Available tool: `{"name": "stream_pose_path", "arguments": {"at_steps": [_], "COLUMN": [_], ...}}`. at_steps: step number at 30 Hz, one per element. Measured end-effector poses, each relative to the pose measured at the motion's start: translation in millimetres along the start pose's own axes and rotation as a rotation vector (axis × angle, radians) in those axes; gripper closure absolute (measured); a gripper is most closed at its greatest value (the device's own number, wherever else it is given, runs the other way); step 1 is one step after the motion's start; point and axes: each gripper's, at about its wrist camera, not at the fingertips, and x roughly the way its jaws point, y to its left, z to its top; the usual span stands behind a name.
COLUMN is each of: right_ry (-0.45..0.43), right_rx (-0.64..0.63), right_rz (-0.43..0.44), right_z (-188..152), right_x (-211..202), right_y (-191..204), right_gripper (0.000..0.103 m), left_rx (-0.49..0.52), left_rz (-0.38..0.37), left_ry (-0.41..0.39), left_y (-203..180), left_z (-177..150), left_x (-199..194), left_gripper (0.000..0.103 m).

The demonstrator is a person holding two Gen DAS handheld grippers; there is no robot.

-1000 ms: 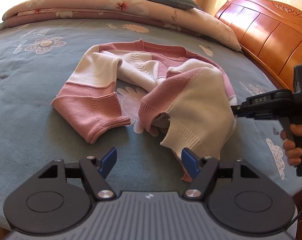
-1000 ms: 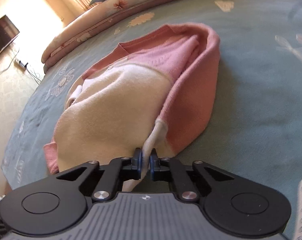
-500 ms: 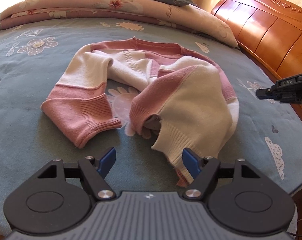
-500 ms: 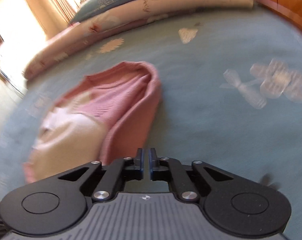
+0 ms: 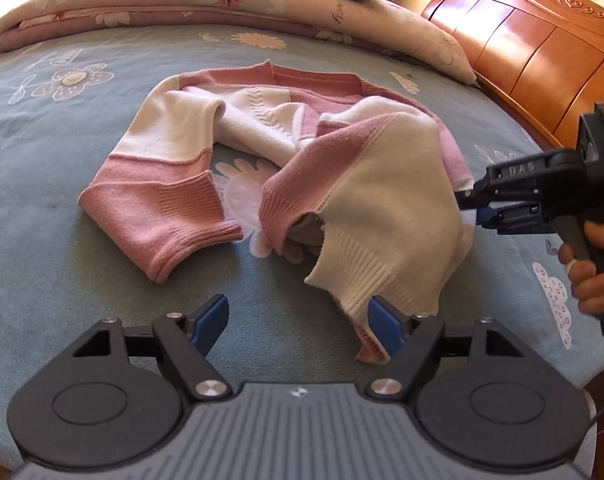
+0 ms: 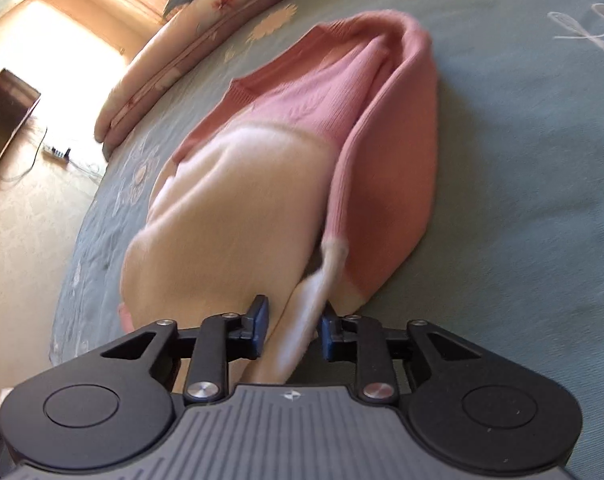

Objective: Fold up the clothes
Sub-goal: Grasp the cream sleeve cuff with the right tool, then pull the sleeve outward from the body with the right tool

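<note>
Left wrist view: low over the blue floral-print bed (image 5: 54,264), facing the orange wooden headboard (image 5: 542,56). Right wrist view: close, facing leftward. Both share the pink-and-cream knit sweater (image 5: 366,184) (image 6: 262,200).

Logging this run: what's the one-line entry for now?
stage: fold start | sweater: crumpled on bed | left gripper: open, empty | right gripper: open around sweater edge
</note>
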Motion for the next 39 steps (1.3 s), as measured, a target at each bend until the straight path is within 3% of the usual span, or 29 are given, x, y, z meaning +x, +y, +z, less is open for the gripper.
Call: {"name": "stream_pose_path", "arguments": {"at_steps": [1, 11, 20, 24, 39], "right_ry": [-0.002, -0.079, -0.174, -0.193, -0.163], "right_rx": [-0.026, -0.298, -0.277, -0.34, -0.406], "right_rz": [-0.009, -0.261, -0.52, -0.647, -0.996], "right_z": [-2.1, 10.4, 51.0, 59.3, 129.7], "right_x": [0.8, -40.7, -92.3, -102.2, -93.1], "right_y": [2.8, 15.0, -36.0, -50.9, -116.2], "right_gripper": [0.098, 0.099, 0.099, 0.099, 0.099], "left_rx": [-0.003, -0.021, 0.008, 0.02, 0.051], "left_rz": [-0.001, -0.009, -0.023, -0.025, -0.015], "left_ry": [0.002, 0.009, 0.025, 0.034, 0.051], "left_y": [0.9, 6.2, -5.5, -10.8, -18.3], "left_z": [-0.5, -2.5, 2.6, 5.3, 23.4], "left_x": [0.4, 4.2, 17.1, 22.1, 39.5], "left_gripper": [0.026, 0.026, 0.026, 0.026, 0.026]}}
